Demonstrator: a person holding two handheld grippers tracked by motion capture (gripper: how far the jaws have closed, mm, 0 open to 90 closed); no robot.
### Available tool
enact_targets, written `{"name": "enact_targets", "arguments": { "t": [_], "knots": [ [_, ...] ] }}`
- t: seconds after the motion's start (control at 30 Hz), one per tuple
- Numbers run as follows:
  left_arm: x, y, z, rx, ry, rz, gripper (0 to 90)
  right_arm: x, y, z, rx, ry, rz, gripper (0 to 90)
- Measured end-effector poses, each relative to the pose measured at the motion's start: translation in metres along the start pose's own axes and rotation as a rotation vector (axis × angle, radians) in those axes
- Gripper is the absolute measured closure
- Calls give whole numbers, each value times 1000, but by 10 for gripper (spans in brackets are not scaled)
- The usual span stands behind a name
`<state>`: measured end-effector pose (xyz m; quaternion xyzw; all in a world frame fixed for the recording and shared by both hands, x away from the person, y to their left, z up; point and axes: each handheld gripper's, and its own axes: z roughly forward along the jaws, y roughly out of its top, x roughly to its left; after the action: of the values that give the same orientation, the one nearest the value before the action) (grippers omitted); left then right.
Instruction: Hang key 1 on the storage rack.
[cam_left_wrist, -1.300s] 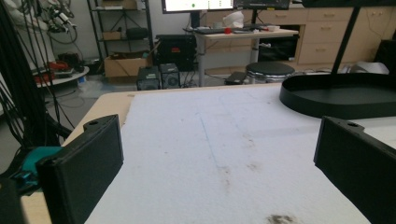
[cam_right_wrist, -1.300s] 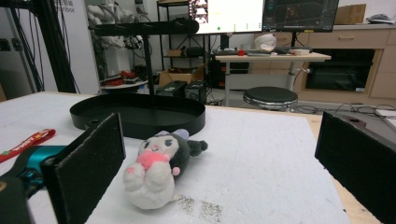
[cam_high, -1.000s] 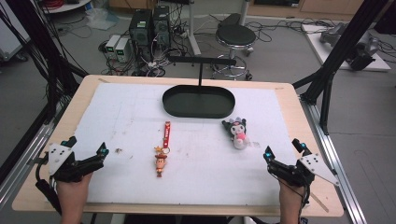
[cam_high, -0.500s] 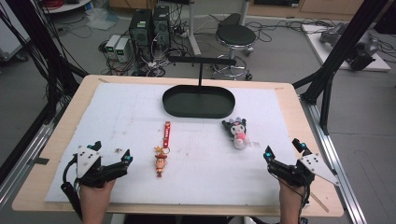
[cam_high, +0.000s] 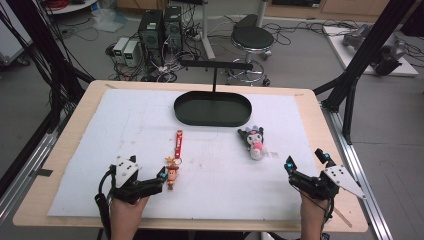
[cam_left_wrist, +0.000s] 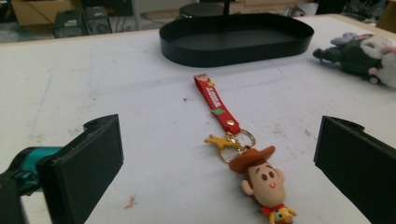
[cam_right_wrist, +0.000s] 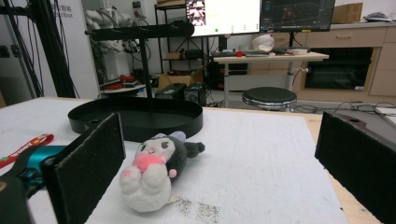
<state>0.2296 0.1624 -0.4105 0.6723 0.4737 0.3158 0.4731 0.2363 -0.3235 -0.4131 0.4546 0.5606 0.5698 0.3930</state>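
A: We see the left hand-held gripper (cam_high: 162, 176) low on the white tabletop (cam_high: 100, 130), its jaws spread wide around nothing, the flat black pads (cam_left_wrist: 88, 163) matte and squared off. What lies in front of it?

B: We find the keychain (cam_high: 173, 159) just ahead of the tips and between them in the left gripper view. It is a glossy, rounded cowboy head with a brown hat, a small gold star and metal ring above it, then a flat red strap running straight away toward the tray (cam_high: 212, 109). Gripper and keychain are close, yet we cannot tell any contact.

A: And the tray?

B: We make it out as a shallow black oval with a low upright wall, smooth and dull, sitting at the far middle of the tabletop with a thin black post and crossbar rising behind it.

A: The right hand-held gripper (cam_high: 306, 167) sits near the right front corner, jaws also wide apart and holding nothing. A grey three-cornered plate rides on top of it.

B: Ahead of it and to its left we see the plush toy (cam_high: 252, 141), soft and fuzzy, dark body with a white and pink front, lying on its side, well apart from the keychain and near the tray's right end. The tabletop cover looks chalky, faintly scuffed and speckled, with a pale wooden edge around it.
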Motion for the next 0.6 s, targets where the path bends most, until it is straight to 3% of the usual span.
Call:
{"name": "enact_targets", "arguments": {
  "t": [0.17, 0.23, 0.3, 0.6],
  "knots": [
    [-8, 0, 7, 54, -14, -3, 18, -3, 0, -2, -10, -5, 3, 8],
    [-12, -1, 14, 116, -32, 0, 18, -3, 0, -2, -11, -7, 11, 8],
    [-15, -3, 18, 147, -44, -1, 18, -4, 0, -2, -11, -9, 12, 8],
    [-21, -5, 32, 211, -48, -9, 18, -3, 0, -2, -12, -7, 9, 8]
  ]
}}
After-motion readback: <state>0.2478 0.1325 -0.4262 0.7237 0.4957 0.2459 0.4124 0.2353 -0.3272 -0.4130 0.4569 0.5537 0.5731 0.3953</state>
